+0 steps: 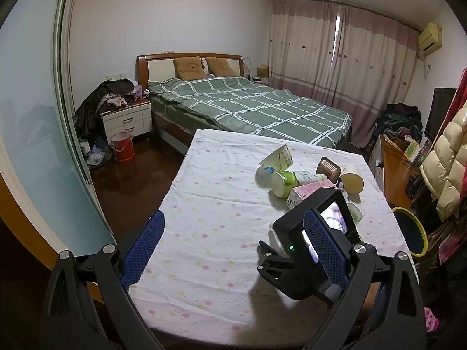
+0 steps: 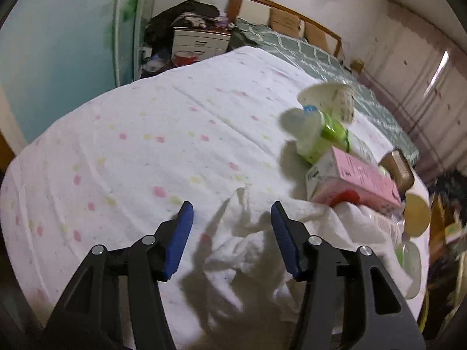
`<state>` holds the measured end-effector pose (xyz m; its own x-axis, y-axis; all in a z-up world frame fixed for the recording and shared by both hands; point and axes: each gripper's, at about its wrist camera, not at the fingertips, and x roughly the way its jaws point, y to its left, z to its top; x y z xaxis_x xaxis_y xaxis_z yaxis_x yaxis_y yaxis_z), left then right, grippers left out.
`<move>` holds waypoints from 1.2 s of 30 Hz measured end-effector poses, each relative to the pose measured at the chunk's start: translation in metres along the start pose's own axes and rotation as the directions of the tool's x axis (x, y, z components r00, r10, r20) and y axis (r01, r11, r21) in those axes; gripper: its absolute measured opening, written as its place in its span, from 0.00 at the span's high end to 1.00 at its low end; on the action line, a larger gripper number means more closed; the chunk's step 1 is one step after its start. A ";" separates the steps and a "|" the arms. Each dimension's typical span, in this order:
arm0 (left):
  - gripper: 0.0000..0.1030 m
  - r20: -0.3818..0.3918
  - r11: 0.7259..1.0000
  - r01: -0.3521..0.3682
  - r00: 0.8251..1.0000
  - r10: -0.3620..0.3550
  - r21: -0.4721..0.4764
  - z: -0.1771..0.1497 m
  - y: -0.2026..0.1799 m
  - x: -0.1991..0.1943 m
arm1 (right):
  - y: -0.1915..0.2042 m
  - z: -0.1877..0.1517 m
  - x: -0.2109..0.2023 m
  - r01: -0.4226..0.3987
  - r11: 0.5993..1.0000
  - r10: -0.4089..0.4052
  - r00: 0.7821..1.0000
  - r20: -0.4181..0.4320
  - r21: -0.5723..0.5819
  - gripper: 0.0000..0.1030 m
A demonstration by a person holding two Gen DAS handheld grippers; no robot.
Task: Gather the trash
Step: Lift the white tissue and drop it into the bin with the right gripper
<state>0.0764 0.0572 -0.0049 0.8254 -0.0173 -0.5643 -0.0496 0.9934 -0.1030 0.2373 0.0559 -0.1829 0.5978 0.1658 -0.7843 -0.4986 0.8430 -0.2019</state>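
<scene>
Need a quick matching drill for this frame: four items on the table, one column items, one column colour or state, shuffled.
Items:
1. carton
2. tissue
3. paper cup
4. right hand-held gripper

Descriptions:
A. white, crumpled
B. open, pads either side of the tissue
C. pink, lying flat
D. tipped on its side, at the far end of the pile

Pairs: 1-C, 2-A, 3-D, 4-B
</scene>
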 end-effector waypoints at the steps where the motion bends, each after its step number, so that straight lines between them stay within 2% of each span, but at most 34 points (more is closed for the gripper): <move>1: 0.08 -0.001 1.000 0.002 1.000 -0.002 -0.001 -0.001 0.000 0.000 | -0.004 0.001 0.001 -0.055 0.998 0.055 0.998 -0.010 0.026 0.61; 2: 0.08 -0.003 1.000 0.004 1.000 -0.004 0.000 0.000 0.001 0.002 | -0.006 0.001 0.001 -0.085 0.996 0.086 0.996 -0.017 0.037 0.67; 3: 0.08 -0.008 1.000 0.004 1.000 -0.004 0.004 -0.001 -0.001 0.003 | -0.007 0.002 0.002 -0.103 0.994 0.104 0.994 -0.024 0.045 0.80; 4: 0.08 -0.011 1.000 0.004 1.000 -0.004 0.007 -0.001 -0.002 0.004 | -0.006 0.003 0.002 -0.093 0.995 0.095 0.995 -0.031 0.045 0.99; 7: 0.08 -0.008 1.000 0.012 1.000 -0.012 0.019 -0.001 -0.004 0.003 | -0.008 0.004 -0.008 -0.118 0.991 0.118 0.993 -0.004 0.071 0.99; 11: 0.08 -0.005 1.000 0.010 1.000 -0.010 0.017 0.002 -0.005 0.002 | -0.024 0.009 -0.055 -0.194 0.975 0.183 0.978 0.101 0.111 0.99; 14: 0.08 -0.002 1.000 0.009 1.000 -0.009 0.020 0.002 -0.006 0.000 | -0.055 0.019 -0.091 -0.233 0.959 0.202 0.961 0.189 0.162 0.99; 17: 0.08 0.003 1.000 0.010 1.000 -0.010 0.023 0.002 -0.007 -0.002 | -0.091 0.023 -0.120 -0.269 0.939 0.215 0.945 0.245 0.214 0.99; 21: 0.08 0.002 1.000 0.012 1.000 -0.012 0.027 0.002 -0.010 -0.001 | -0.133 0.024 -0.151 -0.277 0.925 0.195 0.934 0.300 0.262 0.99; 27: 0.08 -0.015 0.999 0.028 1.000 -0.027 0.043 0.001 -0.017 0.005 | -0.187 0.008 -0.193 -0.239 0.916 0.121 0.930 0.348 0.322 0.99; 32: 0.08 -0.032 0.997 0.053 0.998 -0.052 0.054 -0.002 -0.027 0.012 | -0.237 -0.016 -0.214 -0.136 0.906 -0.006 0.943 0.334 0.401 0.99; 36: 0.08 -0.066 0.994 0.083 0.995 -0.078 0.066 -0.007 -0.039 0.024 | -0.284 -0.049 -0.237 -0.041 0.869 -0.128 0.944 0.305 0.492 0.99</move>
<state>0.0944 0.0168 -0.0202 0.7880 -0.1025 -0.6070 0.0558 0.9939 -0.0954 0.2063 -0.2476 0.0309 0.8195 0.2041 -0.5356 -0.1488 0.9782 0.1452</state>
